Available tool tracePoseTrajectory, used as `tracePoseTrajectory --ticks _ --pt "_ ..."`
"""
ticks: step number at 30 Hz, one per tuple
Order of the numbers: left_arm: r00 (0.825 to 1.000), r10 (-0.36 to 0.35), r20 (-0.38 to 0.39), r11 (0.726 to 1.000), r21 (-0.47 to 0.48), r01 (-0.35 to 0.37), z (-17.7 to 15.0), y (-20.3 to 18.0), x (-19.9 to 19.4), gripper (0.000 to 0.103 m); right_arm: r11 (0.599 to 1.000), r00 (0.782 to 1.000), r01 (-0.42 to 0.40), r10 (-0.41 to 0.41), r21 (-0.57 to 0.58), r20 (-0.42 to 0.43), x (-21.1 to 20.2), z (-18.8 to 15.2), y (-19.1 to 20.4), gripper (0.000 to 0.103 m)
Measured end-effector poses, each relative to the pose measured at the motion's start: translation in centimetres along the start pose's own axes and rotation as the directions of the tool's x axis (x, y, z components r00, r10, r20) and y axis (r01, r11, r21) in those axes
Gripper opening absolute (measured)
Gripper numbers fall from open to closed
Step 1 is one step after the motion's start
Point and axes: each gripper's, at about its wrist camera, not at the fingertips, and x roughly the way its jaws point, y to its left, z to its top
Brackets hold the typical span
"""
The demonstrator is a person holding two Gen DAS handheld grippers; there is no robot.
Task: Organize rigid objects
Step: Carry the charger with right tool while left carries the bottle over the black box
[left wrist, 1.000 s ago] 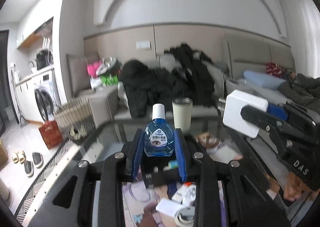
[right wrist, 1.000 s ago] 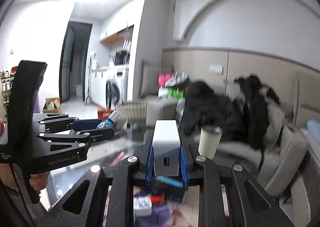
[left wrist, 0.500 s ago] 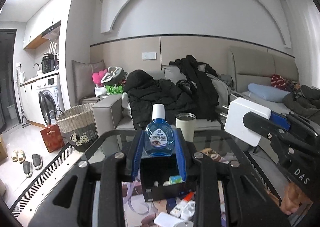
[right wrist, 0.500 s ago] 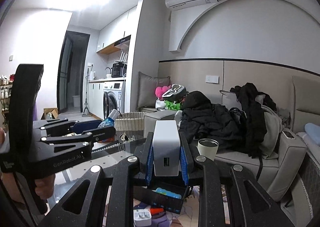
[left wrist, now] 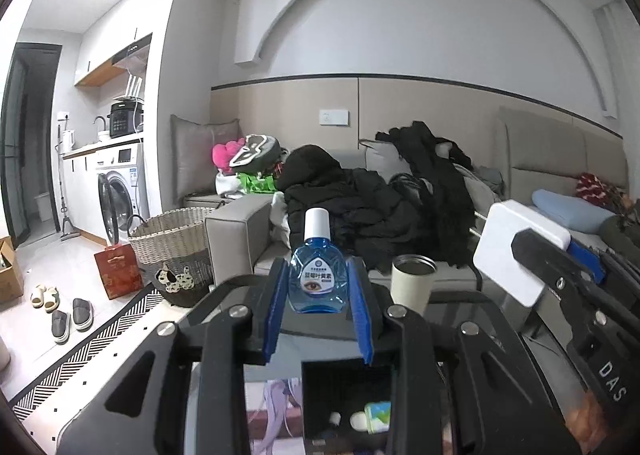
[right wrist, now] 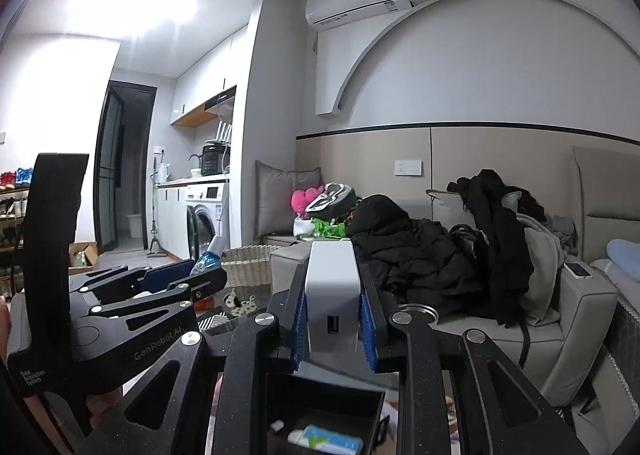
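My left gripper (left wrist: 319, 291) is shut on a small blue eye-drop bottle (left wrist: 318, 282) with a white cap, held upright above a black open box (left wrist: 347, 395). The box holds a few small items. My right gripper (right wrist: 333, 313) is shut on a white power adapter (right wrist: 331, 295), held above the same black box (right wrist: 320, 411). The adapter also shows at the right of the left wrist view (left wrist: 516, 251). The bottle and left gripper show at the left of the right wrist view (right wrist: 208, 259).
A cream tumbler (left wrist: 412, 281) stands on the dark glass table (left wrist: 468, 307) beyond the box. A grey sofa piled with black clothes (left wrist: 372, 211) lies behind. A wicker basket (left wrist: 172, 247) stands on the floor at left.
Both grippers have risen and tilted up with their objects. The box and table clutter have dropped lower in both views.
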Motion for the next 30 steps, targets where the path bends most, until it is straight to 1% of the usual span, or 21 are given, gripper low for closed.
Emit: tracePoseTrajectory --ticks 3,8,13,16,19,21,22,24,25,26,27,28,29,30 --pt "1.000 -0.003 0.020 1.000 -0.004 0.003 0.2 0.5 1.0 0.029 1.000 1.000 0.016 -0.016 -0.002 -0.005 1.9 0.2 0.1 0.022" --pt "1.000 -0.002 -0.014 0.999 -0.034 0.002 0.2 1.3 2.5 0.029 1.000 0.999 0.027 -0.027 0.010 -0.032 4.7 0.1 -0.2 0.022" --pt "0.999 0.001 -0.037 1.000 -0.029 -0.002 -0.1 1.4 3.4 0.029 0.999 0.998 0.034 -0.033 0.009 -0.045 5.1 -0.2 -0.3 0.022" --pt "0.997 0.004 -0.075 1.000 -0.019 -0.006 -0.6 1.2 4.5 0.029 0.999 0.997 0.031 -0.030 0.013 -0.070 5.7 -0.3 -0.5 0.022" --pt "0.989 -0.015 -0.148 1.000 -0.023 0.012 -1.4 1.0 6.0 0.029 1.000 0.989 0.010 -0.009 0.002 -0.150 7.4 -1.1 -0.4 0.022" --pt "0.973 -0.046 -0.226 0.999 -0.031 0.040 -2.2 0.8 7.4 0.029 1.000 0.980 0.017 -0.013 0.020 -0.200 8.4 -1.9 -0.9 0.022" --pt "0.966 -0.052 -0.251 0.998 -0.036 0.045 -2.6 0.7 8.0 0.029 1.000 0.974 0.021 -0.015 0.022 -0.226 9.0 -2.2 -1.1 0.022" --pt "0.941 -0.064 -0.332 0.998 -0.026 0.058 -3.6 0.2 9.5 0.029 0.999 0.956 0.016 -0.004 0.038 -0.294 10.4 -3.1 -1.5 0.022" --pt "0.933 -0.068 -0.355 0.998 -0.030 0.061 -3.9 0.1 10.0 0.029 0.999 0.948 0.018 -0.002 0.049 -0.318 10.9 -3.5 -1.8 0.022" --pt "0.920 -0.071 -0.386 0.997 -0.029 0.065 -4.3 -0.2 10.7 0.029 0.998 0.933 0.025 -0.004 0.055 -0.359 11.7 -4.1 -2.0 0.022" --pt "0.902 -0.077 -0.425 0.997 -0.024 0.074 -4.8 -0.5 11.4 0.029 0.998 0.922 0.023 0.003 0.062 -0.387 12.1 -4.6 -2.1 0.022" --pt "0.889 -0.084 -0.449 0.996 -0.034 0.077 -5.2 -0.6 12.0 0.029 0.997 0.912 0.022 0.009 0.071 -0.410 12.5 -5.0 -2.4 0.022" --pt "0.880 -0.082 -0.469 0.997 -0.034 0.074 -5.6 -0.8 12.3 0.029 0.997 0.897 0.027 0.005 0.067 -0.442 13.0 -5.5 -2.4 0.022" --pt "0.864 -0.082 -0.497 0.997 -0.028 0.078 -5.9 -1.1 12.8 0.029 0.998 0.882 0.027 0.007 0.064 -0.471 13.5 -6.1 -2.5 0.022"
